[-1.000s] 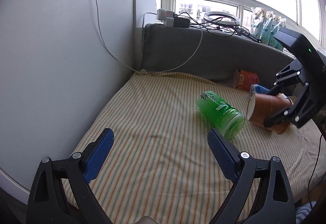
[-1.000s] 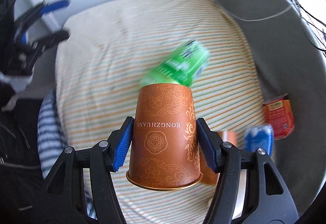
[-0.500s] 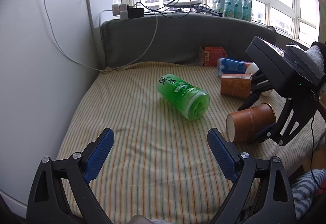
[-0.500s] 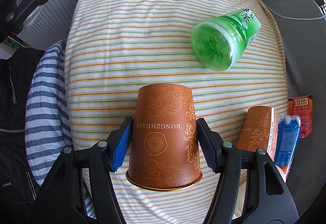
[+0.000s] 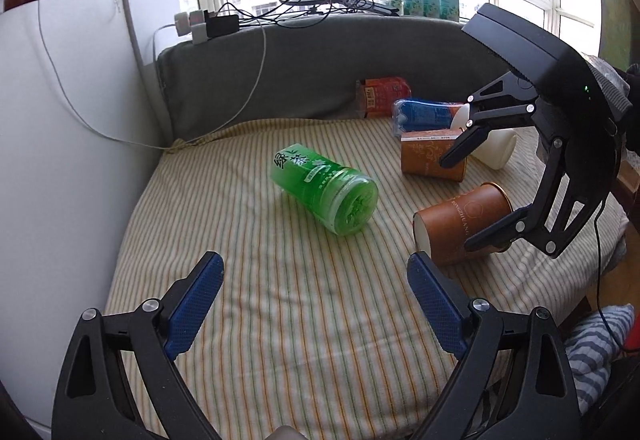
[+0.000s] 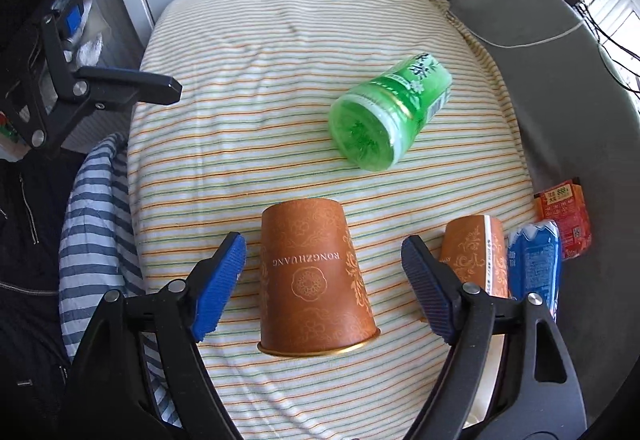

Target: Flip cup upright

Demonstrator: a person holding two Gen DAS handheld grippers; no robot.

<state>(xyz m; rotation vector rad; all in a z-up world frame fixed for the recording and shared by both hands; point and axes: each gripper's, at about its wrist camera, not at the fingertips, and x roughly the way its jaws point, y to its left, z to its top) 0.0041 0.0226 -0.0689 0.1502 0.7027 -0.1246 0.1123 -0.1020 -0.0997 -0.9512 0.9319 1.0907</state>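
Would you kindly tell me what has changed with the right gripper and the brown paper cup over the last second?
The right gripper has opened and let go of the brown paper cup, which it clamped a second ago; the cup now lies on its side on the striped cushion, between the spread fingers. The left gripper stays open and empty, and the green plastic bottle remains on its side.

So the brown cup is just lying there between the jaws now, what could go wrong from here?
The brown paper cup lies on its side, apparently on the soft striped cushion; the right gripper is open around it, so it could roll away. Stood up, it might tip on that soft surface. Swinging it upright could bump the second brown cup or the green bottle nearby.
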